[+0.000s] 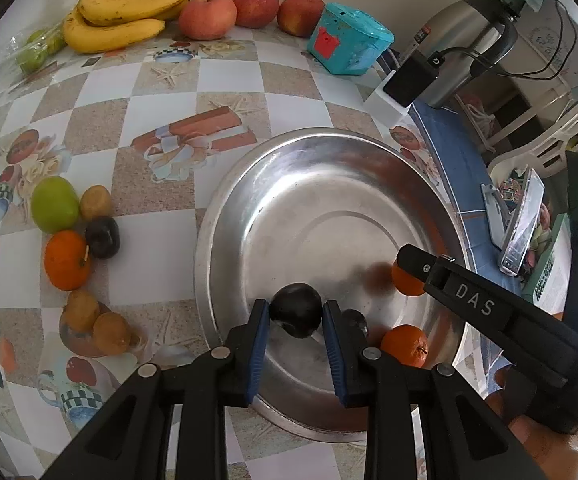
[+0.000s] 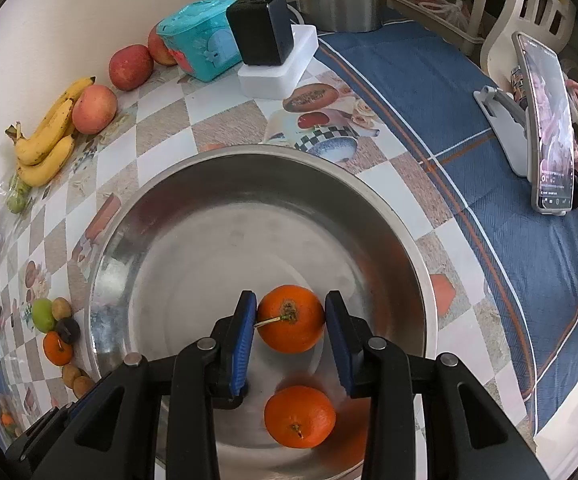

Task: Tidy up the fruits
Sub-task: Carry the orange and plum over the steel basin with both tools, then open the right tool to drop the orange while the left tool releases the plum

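A: Left wrist view: the left gripper (image 1: 295, 316) holds a dark round plum (image 1: 296, 309) low inside the big shiny metal bowl (image 1: 225, 216).

B: The right gripper (image 2: 291, 320) squeezes 1 round orange tangerine (image 2: 291, 319) there too.

A: Next, both let go gently. The middle has room; the rim is near.

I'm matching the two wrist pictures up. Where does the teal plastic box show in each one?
Left wrist view: teal box upper right of centre, by the wall, right of the apples.
Right wrist view: teal box upper left of centre, right of the apples, beside the black charger.
Shared landmark: the steel bowl, below the box in both.
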`<state>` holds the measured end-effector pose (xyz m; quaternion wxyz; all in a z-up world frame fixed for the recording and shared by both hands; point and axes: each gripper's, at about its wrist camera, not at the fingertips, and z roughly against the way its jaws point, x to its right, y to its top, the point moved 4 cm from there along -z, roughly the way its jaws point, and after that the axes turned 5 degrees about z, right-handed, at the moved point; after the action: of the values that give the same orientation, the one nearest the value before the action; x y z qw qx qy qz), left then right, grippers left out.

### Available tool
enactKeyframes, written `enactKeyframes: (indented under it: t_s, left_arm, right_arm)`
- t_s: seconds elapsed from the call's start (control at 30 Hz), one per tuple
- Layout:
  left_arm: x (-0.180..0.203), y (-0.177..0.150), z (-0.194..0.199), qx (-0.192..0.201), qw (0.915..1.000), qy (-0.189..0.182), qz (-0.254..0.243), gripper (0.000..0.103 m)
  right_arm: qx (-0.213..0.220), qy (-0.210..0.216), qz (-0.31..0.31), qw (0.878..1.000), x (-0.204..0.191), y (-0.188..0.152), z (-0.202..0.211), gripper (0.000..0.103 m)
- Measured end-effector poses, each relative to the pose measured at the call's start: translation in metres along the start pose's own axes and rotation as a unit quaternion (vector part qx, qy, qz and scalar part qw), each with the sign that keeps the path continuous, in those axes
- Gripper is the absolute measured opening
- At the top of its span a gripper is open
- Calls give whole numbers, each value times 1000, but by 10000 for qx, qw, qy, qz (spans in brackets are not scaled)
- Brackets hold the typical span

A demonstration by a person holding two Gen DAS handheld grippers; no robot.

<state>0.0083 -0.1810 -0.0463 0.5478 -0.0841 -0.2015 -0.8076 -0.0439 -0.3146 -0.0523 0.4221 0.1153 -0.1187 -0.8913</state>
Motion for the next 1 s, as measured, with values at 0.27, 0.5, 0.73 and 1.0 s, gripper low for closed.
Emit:
enactKeyframes:
  t_s: [0.27, 0.5, 0.73, 1.0]
  left_arm:
    - [-2, 3, 8, 119, 9999, -38, 63, 50]
    - [-9, 10, 20, 282, 9995, -40, 162, 61]
    - [-39, 21, 30, 423, 9968, 41, 673, 62]
    - [-79, 29, 44, 530, 9904, 35, 1278, 62]
  right_arm:
    - [191, -11, 114, 9998, -5, 4, 11, 50]
    - [464, -10, 163, 9988, -9, 8, 30, 50]
    - [572, -6, 164, 9982, -11, 10, 38, 50]
    - [498, -10, 316, 9983, -21, 6, 34, 50]
